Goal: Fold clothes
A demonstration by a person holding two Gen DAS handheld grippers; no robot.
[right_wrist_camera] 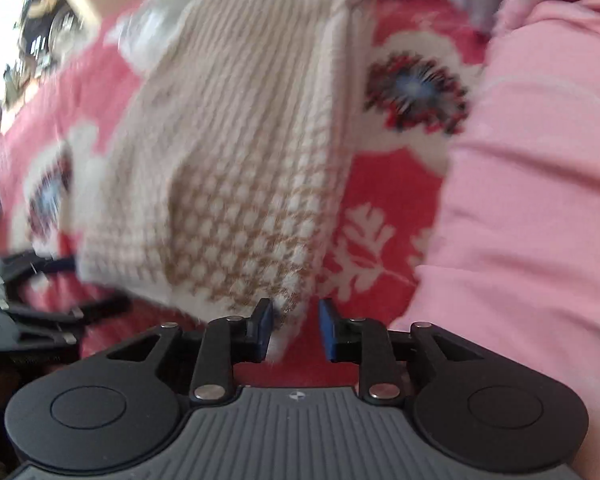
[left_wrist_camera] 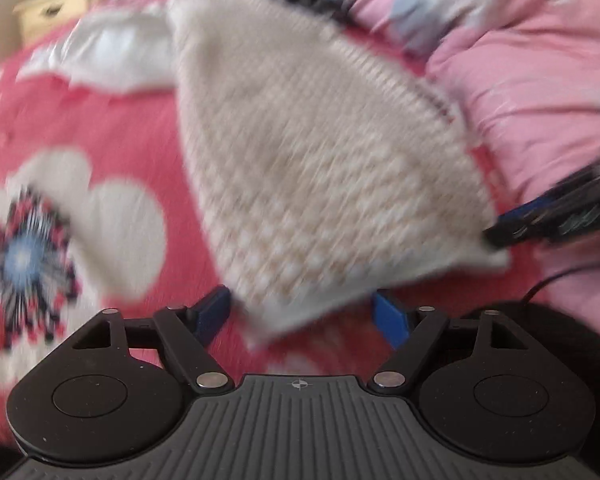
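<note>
**Folding the knit: one corner held, one side loose**

Folding has barely begun, judging by how the cream knitted garment (left_wrist_camera: 316, 152) lies: it stretches lengthwise up the middle of the red flowered bedspread (left_wrist_camera: 112, 120), its far end overlapping a white garment (left_wrist_camera: 112, 60), with no crease laid into it that you can make out through the blur. Your right gripper (right_wrist_camera: 296, 330) has its jaws narrowed around the near corner of the knit; whether the pads truly pinch it I cannot tell, since a gap shows beside the cloth. Your left gripper (left_wrist_camera: 304, 320) stands wide, with the near hem lying between its blue fingers (left_wrist_camera: 212, 314) but not pressed. To the right a pink duvet (left_wrist_camera: 540, 92) is bunched against the garment's edge. Left to do, in my judgement: take the hem on both sides, carry it over, and flatten it, then the white piece.
</note>
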